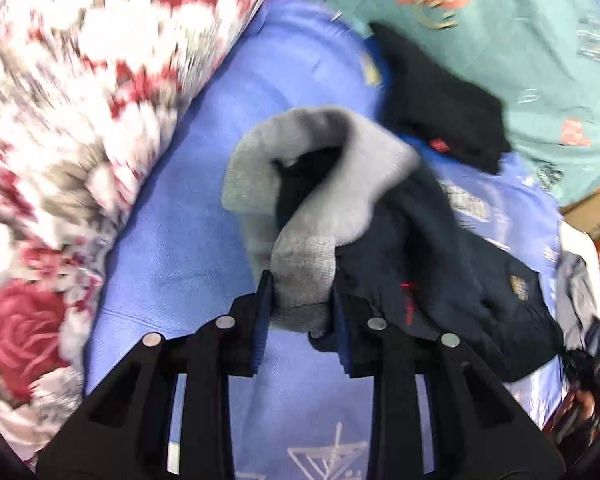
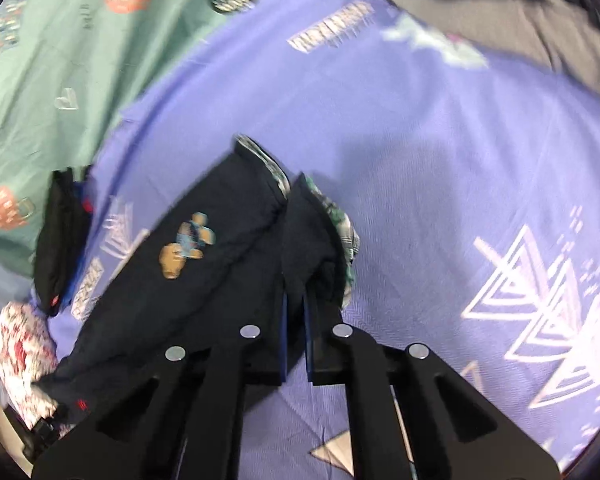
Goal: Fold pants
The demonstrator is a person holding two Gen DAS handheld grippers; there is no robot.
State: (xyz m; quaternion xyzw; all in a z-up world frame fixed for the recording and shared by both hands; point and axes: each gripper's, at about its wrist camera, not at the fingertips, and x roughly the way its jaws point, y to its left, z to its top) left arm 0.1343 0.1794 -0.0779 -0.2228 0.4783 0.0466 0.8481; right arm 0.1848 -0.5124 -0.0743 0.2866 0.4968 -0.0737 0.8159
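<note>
The pants are dark navy [image 1: 440,264] with a grey fleece lining [image 1: 312,208] that shows where the fabric is turned over. My left gripper [image 1: 302,292] is shut on the grey-lined edge and holds it above the blue bedspread. In the right wrist view the navy pants [image 2: 204,264] stretch away to the left, with a small coloured patch [image 2: 184,248] on them. My right gripper [image 2: 296,300] is shut on a pants end with a green plaid lining [image 2: 340,220], lifted off the bed.
A blue patterned bedspread [image 2: 440,160] covers the bed. A folded black garment [image 1: 448,104] lies beyond the pants, also in the right wrist view [image 2: 60,236]. A floral quilt [image 1: 80,120] is at left, a teal sheet [image 1: 520,40] behind, a grey garment [image 2: 500,12] at far right.
</note>
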